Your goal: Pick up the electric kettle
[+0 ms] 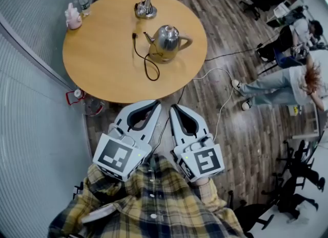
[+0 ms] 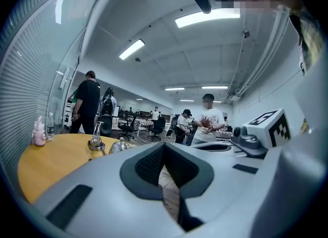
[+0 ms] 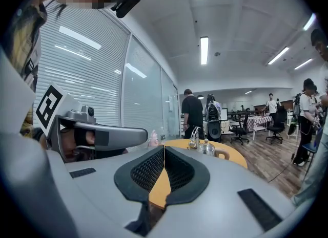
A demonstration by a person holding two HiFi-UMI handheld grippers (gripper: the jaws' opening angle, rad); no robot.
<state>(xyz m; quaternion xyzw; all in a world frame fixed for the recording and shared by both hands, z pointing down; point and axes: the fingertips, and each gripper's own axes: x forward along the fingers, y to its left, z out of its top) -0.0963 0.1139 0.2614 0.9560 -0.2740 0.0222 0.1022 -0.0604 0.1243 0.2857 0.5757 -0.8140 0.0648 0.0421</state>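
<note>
The steel electric kettle (image 1: 165, 41) stands on the round wooden table (image 1: 97, 63), its tan handle to the right and a black cord (image 1: 145, 60) looping from its base. Both grippers hang short of the table's near edge, over the wood floor. My left gripper (image 1: 155, 104) and right gripper (image 1: 174, 107) lie side by side, both shut and empty, tips pointing at the table. In the left gripper view the kettle (image 2: 121, 146) peeks over the shut left gripper (image 2: 164, 146). In the right gripper view the kettle (image 3: 207, 149) sits beyond the shut right gripper (image 3: 164, 147).
A metal stand (image 1: 145, 4), a pink bottle (image 1: 73, 17) and a water bottle (image 1: 83, 1) sit on the table's far side. A glass wall curves along the left. White cable (image 1: 215, 73) runs on the floor. A seated person's legs (image 1: 266, 86) and office chairs are at right.
</note>
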